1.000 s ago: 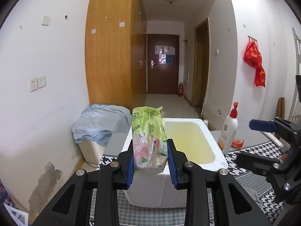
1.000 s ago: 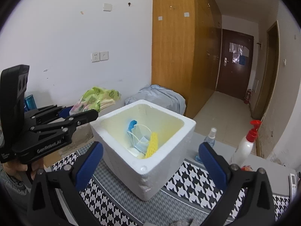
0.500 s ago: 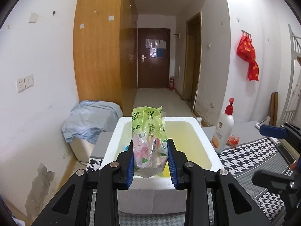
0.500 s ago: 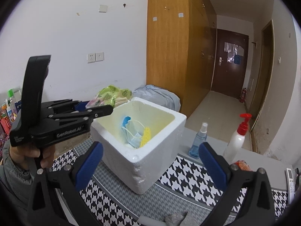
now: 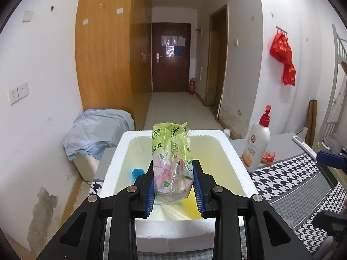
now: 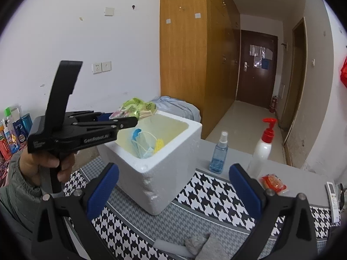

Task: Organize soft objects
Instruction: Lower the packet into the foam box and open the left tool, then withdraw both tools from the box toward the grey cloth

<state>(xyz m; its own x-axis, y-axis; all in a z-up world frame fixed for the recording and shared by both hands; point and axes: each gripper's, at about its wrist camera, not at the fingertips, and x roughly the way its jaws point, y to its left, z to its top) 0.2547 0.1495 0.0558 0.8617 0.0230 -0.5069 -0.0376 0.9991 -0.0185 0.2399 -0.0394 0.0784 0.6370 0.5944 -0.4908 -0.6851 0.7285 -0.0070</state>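
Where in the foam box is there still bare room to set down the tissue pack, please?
The foam box is bare along its far side and the corner toward the spray bottle. The near-left side is crowded with face masks and a yellow item. The left tool holds the tissue pack over it.

I see a green tissue pack [image 5: 171, 151] printed with pink flowers, a white foam box [image 6: 171, 151] yellowed inside, a black-and-white houndstooth mat [image 6: 216, 197], and a white lotion bottle [image 5: 256, 145] with a red pump near the desk's far edge.
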